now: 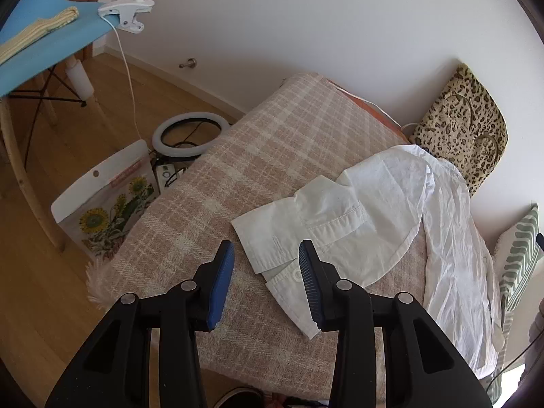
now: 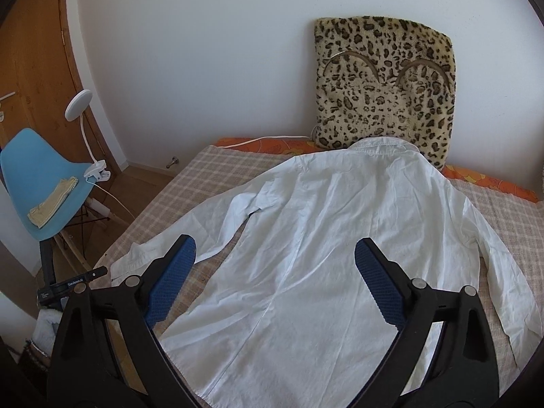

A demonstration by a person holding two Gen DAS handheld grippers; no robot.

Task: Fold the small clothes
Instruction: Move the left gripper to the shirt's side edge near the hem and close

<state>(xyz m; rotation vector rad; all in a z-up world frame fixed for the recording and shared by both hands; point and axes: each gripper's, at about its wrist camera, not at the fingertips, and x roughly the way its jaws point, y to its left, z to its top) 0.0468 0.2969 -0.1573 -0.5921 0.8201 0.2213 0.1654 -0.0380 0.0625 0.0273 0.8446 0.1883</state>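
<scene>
a home bedroom: bed [image 2: 210, 176], leopard cushion [image 2: 384, 91], wooden door [image 2: 37, 78]

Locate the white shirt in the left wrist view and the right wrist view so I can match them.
Left wrist view: the white shirt lies right of centre on the plaid blanket, its cuff just ahead of the left claw.
Right wrist view: it fills the centre and lower frame, back up, collar toward the wall.
Shared landmark: the leopard-print cushion against the wall beyond the collar.
</scene>
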